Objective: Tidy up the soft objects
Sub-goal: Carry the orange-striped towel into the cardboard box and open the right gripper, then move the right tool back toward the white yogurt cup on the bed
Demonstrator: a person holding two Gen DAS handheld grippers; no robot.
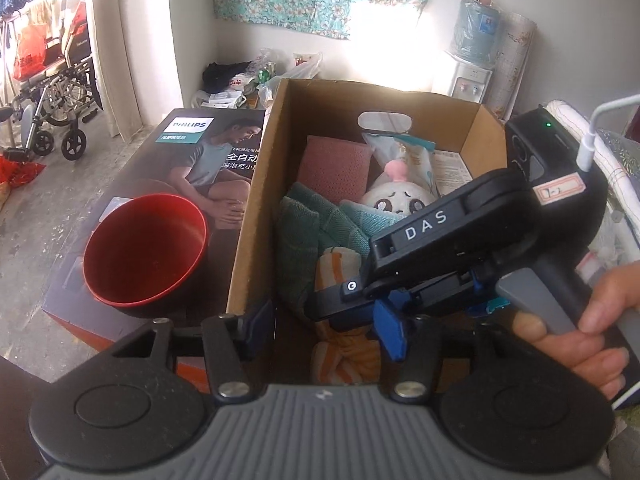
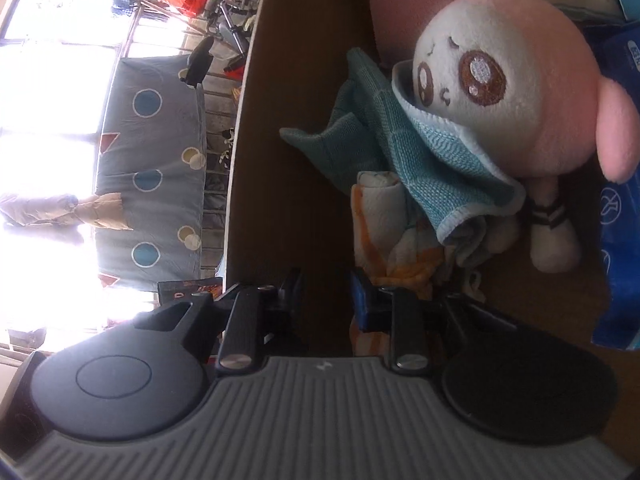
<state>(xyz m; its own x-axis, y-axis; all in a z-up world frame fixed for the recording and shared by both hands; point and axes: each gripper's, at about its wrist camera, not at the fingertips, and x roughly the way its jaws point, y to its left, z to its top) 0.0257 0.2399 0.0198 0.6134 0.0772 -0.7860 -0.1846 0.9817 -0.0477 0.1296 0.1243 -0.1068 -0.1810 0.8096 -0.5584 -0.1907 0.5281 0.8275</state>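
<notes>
One plush toy (image 2: 504, 80), two towels in box; both hand-held grippers (image 1: 324, 322) (image 2: 326, 292) gape, empty.

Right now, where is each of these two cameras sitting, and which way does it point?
Left wrist: rides the left gripper, above the cardboard box beside a red bowl; shows the right gripper and the person's hand.
Right wrist: rides the right gripper, rolled sideways inside the box; shows only its own fingers.
Shared: plush toy, teal towel, orange cloth.

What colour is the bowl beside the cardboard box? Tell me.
Red; the bowl shows best in the left wrist view.
</notes>
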